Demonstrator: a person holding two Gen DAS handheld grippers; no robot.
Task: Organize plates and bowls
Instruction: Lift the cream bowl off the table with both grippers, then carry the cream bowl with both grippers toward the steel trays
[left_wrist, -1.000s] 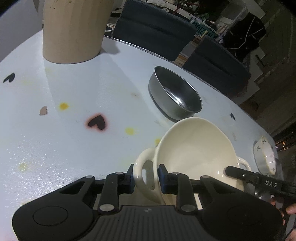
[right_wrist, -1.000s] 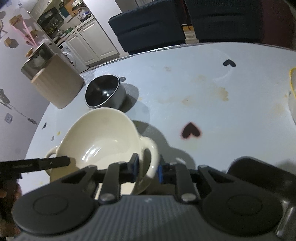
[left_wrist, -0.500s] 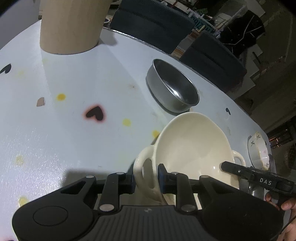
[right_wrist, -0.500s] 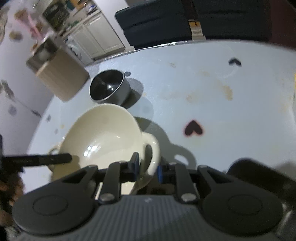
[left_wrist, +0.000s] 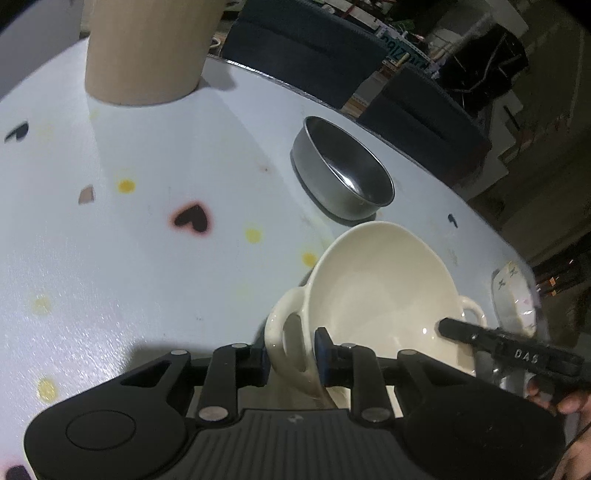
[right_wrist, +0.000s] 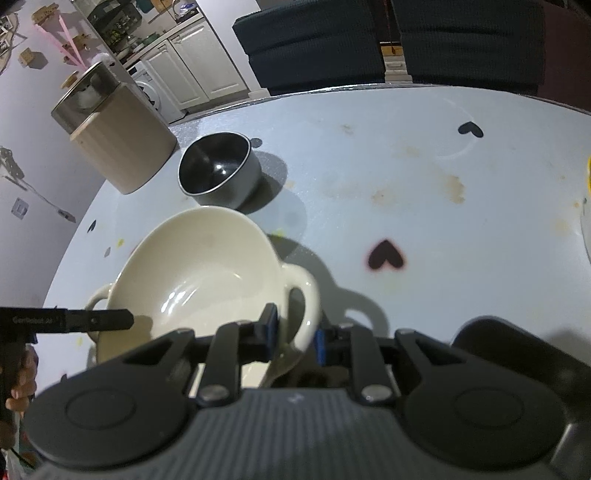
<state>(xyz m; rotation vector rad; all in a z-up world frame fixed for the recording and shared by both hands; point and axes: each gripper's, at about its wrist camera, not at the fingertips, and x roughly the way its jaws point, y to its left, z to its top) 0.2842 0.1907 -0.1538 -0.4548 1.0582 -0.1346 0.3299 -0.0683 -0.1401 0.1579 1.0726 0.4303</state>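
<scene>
Cream bowl (left_wrist: 384, 295) hangs between both tongs, left tongs (left_wrist: 291, 360) and right tongs (right_wrist: 295, 334) each clamped on a handle.

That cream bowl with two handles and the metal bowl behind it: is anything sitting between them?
Nothing: both wrist views show only a narrow shadowed strip of table between the cream bowl and the metal bowl.

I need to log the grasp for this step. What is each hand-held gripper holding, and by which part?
Both hold the cream bowl by its loop handles: the left hand-held gripper is shut on one handle, the right hand-held gripper on the opposite one.
</scene>
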